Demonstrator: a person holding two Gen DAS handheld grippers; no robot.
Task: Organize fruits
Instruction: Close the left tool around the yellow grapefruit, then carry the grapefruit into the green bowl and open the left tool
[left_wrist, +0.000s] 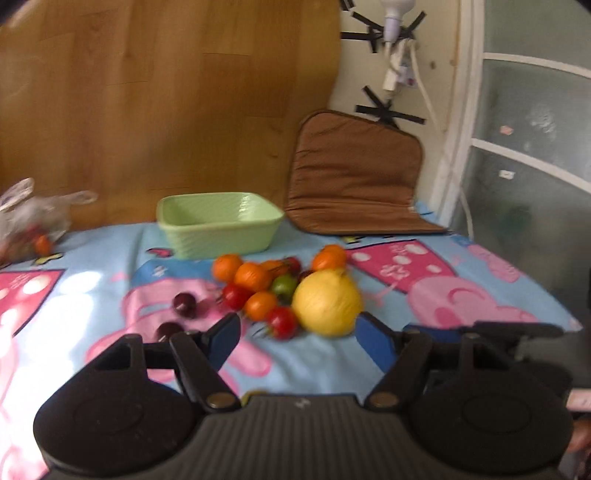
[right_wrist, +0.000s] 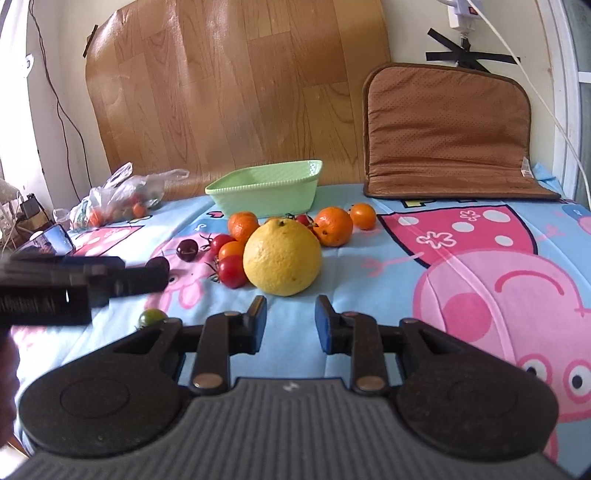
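A pile of fruit lies on the cartoon-print cloth (right_wrist: 424, 280): a big yellow citrus (right_wrist: 282, 258) (left_wrist: 327, 302), several oranges (right_wrist: 334, 226), red tomatoes (right_wrist: 232, 271) and two dark plums (right_wrist: 186, 250). An empty green bowl (right_wrist: 264, 190) (left_wrist: 218, 225) stands just behind the pile. A single green tomato (right_wrist: 152, 316) lies apart, near the front left. My right gripper (right_wrist: 290, 323) sits just short of the citrus, jaws narrowly apart with nothing between them. My left gripper (left_wrist: 299, 339) is open and empty, a little short of the pile. Its blurred black body (right_wrist: 55, 291) shows at the left.
A plastic bag with more fruit (right_wrist: 118, 199) (left_wrist: 29, 221) lies at the back left, and a phone (right_wrist: 55, 238) is beside it. A brown cushion (right_wrist: 447, 133) leans on the wall at the back right. A wood-pattern sheet (right_wrist: 236, 85) stands behind the bowl.
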